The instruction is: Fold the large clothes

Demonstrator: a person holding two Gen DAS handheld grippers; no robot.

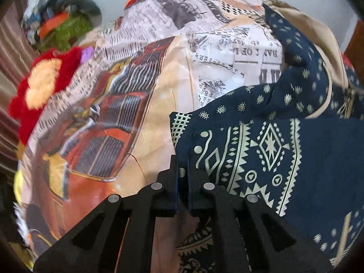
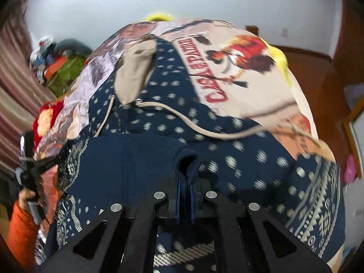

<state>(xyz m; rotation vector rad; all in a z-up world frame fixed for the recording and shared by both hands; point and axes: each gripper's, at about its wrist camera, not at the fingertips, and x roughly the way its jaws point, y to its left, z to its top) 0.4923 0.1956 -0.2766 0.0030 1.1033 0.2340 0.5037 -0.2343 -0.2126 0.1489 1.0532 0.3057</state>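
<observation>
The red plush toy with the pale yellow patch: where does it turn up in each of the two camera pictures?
Left wrist view: the red plush toy lies at the left edge, beside the printed bedspread.
Right wrist view: it shows at the left edge, lower middle, partly hidden behind the left gripper.
Shared landmark: the green heap above the toy in both.

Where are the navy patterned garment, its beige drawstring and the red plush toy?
Navy patterned garment [image 1: 318, 159], left wrist view, plain navy panel.
Beige drawstring [image 2: 193, 126], right wrist view, middle of the cord.
Red plush toy [image 1: 22, 104], left wrist view, red fur.
</observation>
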